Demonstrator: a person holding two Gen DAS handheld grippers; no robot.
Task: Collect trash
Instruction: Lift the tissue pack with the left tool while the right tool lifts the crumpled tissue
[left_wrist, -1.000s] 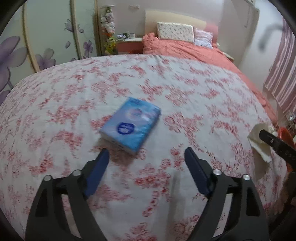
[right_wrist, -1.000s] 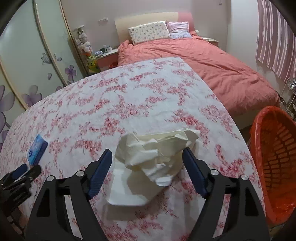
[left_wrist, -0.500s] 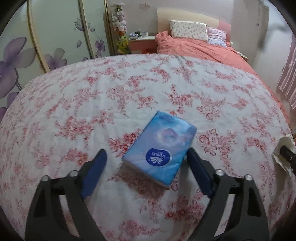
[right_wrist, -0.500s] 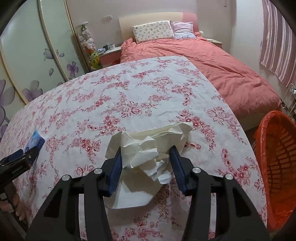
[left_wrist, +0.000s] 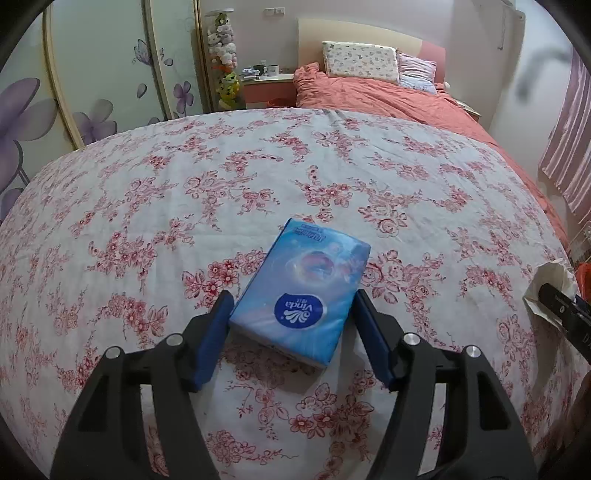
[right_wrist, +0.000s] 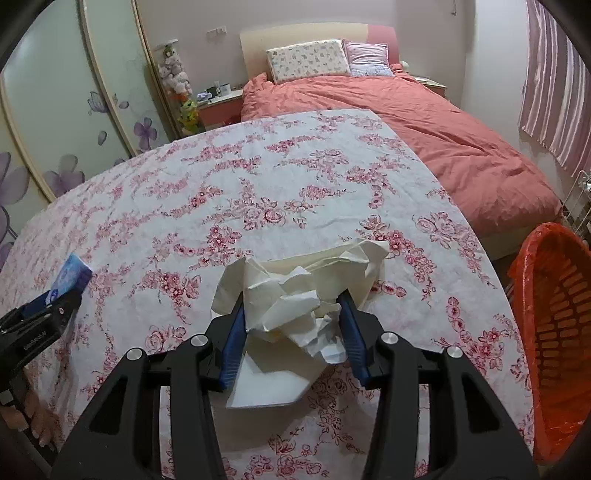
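Paper (right_wrist: 291, 295), crumpled, sits pinched in my right hand-held gripper (right_wrist: 291, 317) above the counter (right_wrist: 258, 192); basket (right_wrist: 554, 332) at three o'clock; my left hand-held gripper (left_wrist: 291, 317) brackets the tissue pack (left_wrist: 301, 291), pads touching its sides.

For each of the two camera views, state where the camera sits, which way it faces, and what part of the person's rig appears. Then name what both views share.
Left wrist: sits behind the left tongs, facing across the floral tablecloth toward the bed; its fingers flank the blue tissue pack.
Right wrist: sits behind the right tongs, facing the same way; its fingers press the crumpled paper, orange bin at right.
Shared: tablecloth, pack, paper, bed, each other's tongs.
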